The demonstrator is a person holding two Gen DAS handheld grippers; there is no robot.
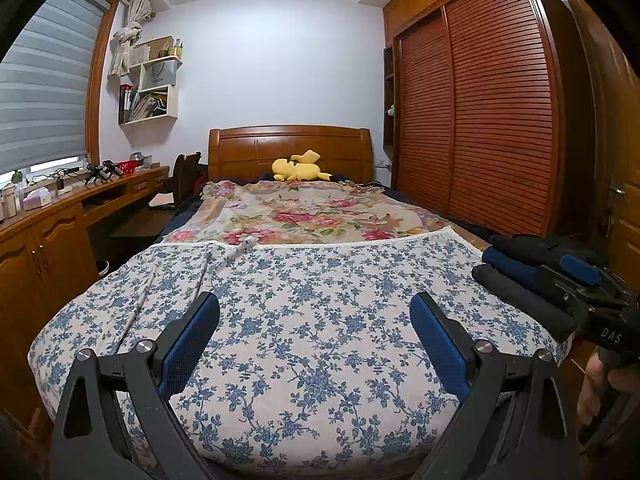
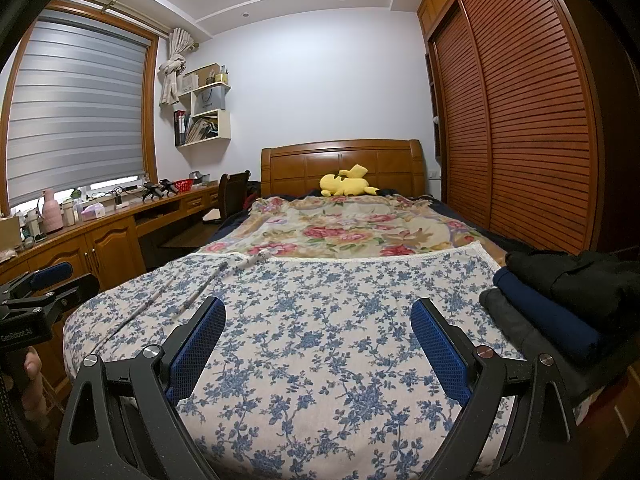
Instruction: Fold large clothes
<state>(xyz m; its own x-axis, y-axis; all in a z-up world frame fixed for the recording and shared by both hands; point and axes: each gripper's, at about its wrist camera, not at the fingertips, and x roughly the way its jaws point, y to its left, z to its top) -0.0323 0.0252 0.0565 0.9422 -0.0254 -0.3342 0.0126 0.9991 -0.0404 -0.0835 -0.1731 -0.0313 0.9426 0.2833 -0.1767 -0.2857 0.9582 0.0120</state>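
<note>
A blue-and-white floral cloth (image 1: pixel 312 320) (image 2: pixel 320 320) lies spread flat over the near end of the bed. A stack of folded dark clothes (image 1: pixel 528 276) (image 2: pixel 560 304), black, navy and grey, sits at the cloth's right edge. My left gripper (image 1: pixel 314 312) hovers open above the cloth, nothing between its blue pads. My right gripper (image 2: pixel 318 316) is open as well, over the same cloth, and appears in the left wrist view at the right edge (image 1: pixel 580 276). The left gripper shows at the left edge of the right wrist view (image 2: pixel 44 280).
A floral rose blanket (image 1: pixel 304 212) covers the far half of the bed, with a yellow plush toy (image 1: pixel 298 168) by the wooden headboard. A slatted wardrobe (image 1: pixel 480 112) stands on the right. A wooden desk with cabinets (image 1: pixel 48 232) and a chair line the left.
</note>
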